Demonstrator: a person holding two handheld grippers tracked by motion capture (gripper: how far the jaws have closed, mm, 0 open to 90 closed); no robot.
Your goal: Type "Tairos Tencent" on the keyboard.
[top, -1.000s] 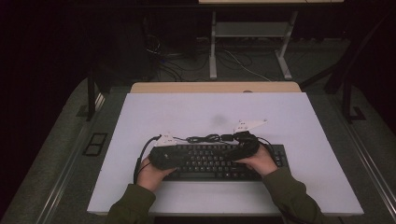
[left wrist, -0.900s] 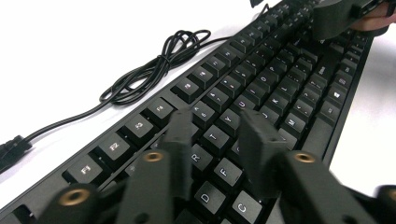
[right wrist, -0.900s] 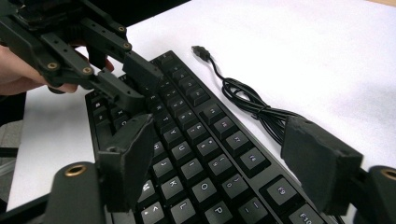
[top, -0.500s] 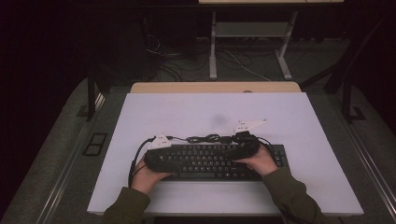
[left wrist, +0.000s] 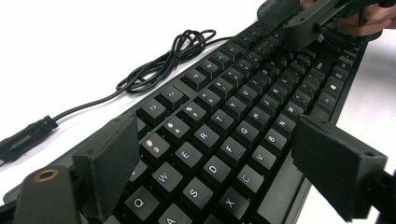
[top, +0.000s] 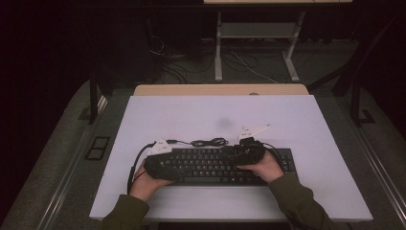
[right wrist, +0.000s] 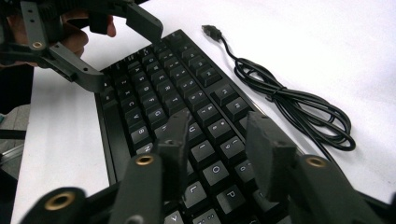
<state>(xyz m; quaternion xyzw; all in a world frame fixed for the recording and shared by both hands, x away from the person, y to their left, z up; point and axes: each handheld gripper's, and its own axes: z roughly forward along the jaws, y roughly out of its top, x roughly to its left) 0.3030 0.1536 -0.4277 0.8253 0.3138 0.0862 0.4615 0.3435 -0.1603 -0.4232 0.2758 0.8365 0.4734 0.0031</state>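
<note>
A black keyboard [top: 206, 165] lies lengthwise near the front of the white table [top: 215, 110]. Its black cable [top: 208, 142] is coiled just behind it, and the USB plug [right wrist: 210, 30] rests loose on the table. My left gripper [top: 176, 167] hovers over the keyboard's left end, pointing right. Its jaws stand wide apart [left wrist: 224, 163], one on each long side of the keyboard [left wrist: 233, 107]. My right gripper [top: 231, 154] hangs over the right half, pointing left, open [right wrist: 219, 140] just above the keys [right wrist: 159, 93], holding nothing. Each gripper view shows the other gripper farther off [left wrist: 299, 18] [right wrist: 121, 51].
A wooden strip [top: 220, 89] runs along the table's far edge, with metal desk legs [top: 218, 48] and floor cables beyond it. The coiled cable [left wrist: 173, 56] takes up the space right behind the keyboard. Bare white table stretches behind and to both sides.
My right gripper has slid a little left over the keys. The left hand has shifted slightly. The keyboard and cable sit about where they were.
</note>
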